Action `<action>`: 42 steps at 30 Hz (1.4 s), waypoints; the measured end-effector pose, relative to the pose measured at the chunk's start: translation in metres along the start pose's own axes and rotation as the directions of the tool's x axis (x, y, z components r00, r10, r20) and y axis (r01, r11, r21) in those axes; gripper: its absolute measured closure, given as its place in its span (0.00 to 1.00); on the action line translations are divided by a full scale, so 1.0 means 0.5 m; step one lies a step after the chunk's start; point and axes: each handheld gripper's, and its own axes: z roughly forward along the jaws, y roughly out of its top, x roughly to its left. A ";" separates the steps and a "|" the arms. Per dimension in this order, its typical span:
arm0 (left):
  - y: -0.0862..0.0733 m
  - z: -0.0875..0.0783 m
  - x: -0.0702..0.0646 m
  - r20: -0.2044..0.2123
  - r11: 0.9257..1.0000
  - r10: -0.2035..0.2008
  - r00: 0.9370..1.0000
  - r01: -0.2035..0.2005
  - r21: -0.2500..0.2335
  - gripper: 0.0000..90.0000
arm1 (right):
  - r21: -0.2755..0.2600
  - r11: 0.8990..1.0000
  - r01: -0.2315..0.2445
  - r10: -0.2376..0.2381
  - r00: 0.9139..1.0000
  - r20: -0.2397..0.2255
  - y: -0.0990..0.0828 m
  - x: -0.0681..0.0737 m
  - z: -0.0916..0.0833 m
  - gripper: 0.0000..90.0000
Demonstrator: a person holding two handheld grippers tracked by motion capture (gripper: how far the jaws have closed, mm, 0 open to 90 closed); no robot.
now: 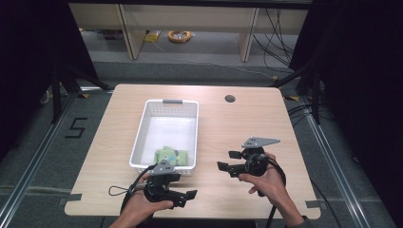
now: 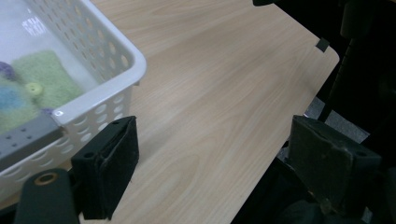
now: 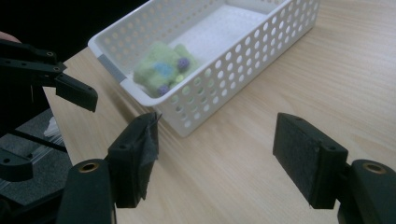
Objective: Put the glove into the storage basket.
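Observation:
A white perforated basket (image 1: 142, 128) stands left of centre on the wooden table (image 1: 237, 123). At its near end lies a green felt piece (image 1: 168, 155) with small coloured dots. My left gripper (image 1: 183, 186) is held just in front of the basket's near wall, pointing right, open and empty. My right gripper (image 1: 227, 160) is to the right of the basket, pointing left toward it, open and empty. The left gripper view has the basket's corner (image 2: 116, 60) and the felt piece (image 2: 42, 79) beside my open left gripper (image 2: 219, 163). The right gripper view shows my open right gripper (image 3: 224, 154), the basket (image 3: 243, 60) and the felt piece (image 3: 161, 70).
A round cable hole (image 1: 230, 99) is at the table's far right. The near table edge runs just below both hands. Beyond the table are shelf legs and an orange cable coil (image 1: 179, 35) on the floor. Dark curtains flank both sides.

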 end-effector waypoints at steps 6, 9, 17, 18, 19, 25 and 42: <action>-0.013 -0.001 -0.010 -0.004 1.000 0.024 1.000 -0.024 -0.013 0.18 | -0.003 1.000 0.005 -0.005 1.000 0.015 -0.023 -0.010 -0.007 0.35; -0.020 0.001 -0.012 -0.018 0.999 0.028 0.999 -0.028 -0.019 0.18 | -0.006 1.000 -0.005 0.005 1.000 0.021 -0.035 -0.013 -0.012 0.35; -0.037 0.011 -0.010 -0.017 0.999 0.033 0.999 -0.034 -0.004 0.18 | -0.018 1.000 -0.023 0.024 1.000 0.012 -0.067 -0.016 -0.023 0.34; -0.038 0.012 -0.010 -0.016 0.999 0.037 0.999 -0.037 -0.004 0.18 | -0.010 0.999 -0.033 0.033 0.999 0.012 -0.070 -0.014 -0.025 0.34; -0.039 0.012 -0.010 -0.017 0.999 0.039 0.999 -0.039 -0.004 0.18 | -0.013 0.999 -0.032 0.032 0.999 0.007 -0.073 -0.014 -0.025 0.34; -0.049 0.015 -0.010 -0.020 0.999 0.038 0.999 -0.038 0.003 0.18 | -0.015 0.999 -0.031 0.031 0.999 0.008 -0.092 -0.016 -0.029 0.33; -0.079 0.020 0.005 -0.035 1.000 0.015 0.999 -0.014 0.014 0.18 | 0.008 0.999 -0.040 0.040 0.999 -0.002 -0.126 -0.007 -0.027 0.32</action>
